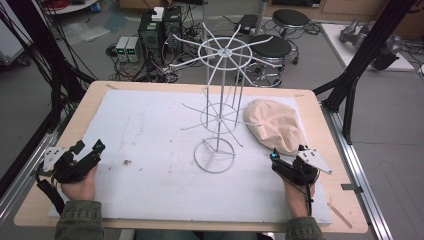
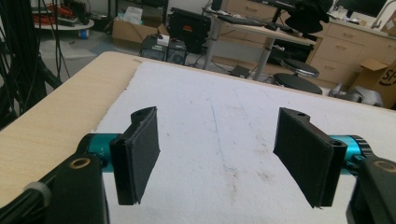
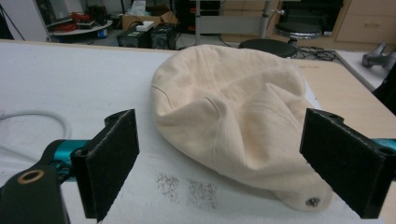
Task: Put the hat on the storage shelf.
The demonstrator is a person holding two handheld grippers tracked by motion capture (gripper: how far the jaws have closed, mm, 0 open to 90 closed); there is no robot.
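A white foam sheet (image 1: 150, 130) is covering most of the wooden table (image 1: 80, 107), its near edge cut off by the frame. A white wire rack (image 1: 218, 107) is standing mid-sheet, its thin spokes fading against the background. A soft, creased cream cloth cap (image 3: 233, 112) is lying at the sheet's right, just beyond the right gripper (image 3: 233, 163), whose padded black jaws are spreading wide before the cap's brim. The left gripper (image 2: 224, 158) is resting at the left edge, well apart, jaws likewise gaping over bare, faintly stained foam.
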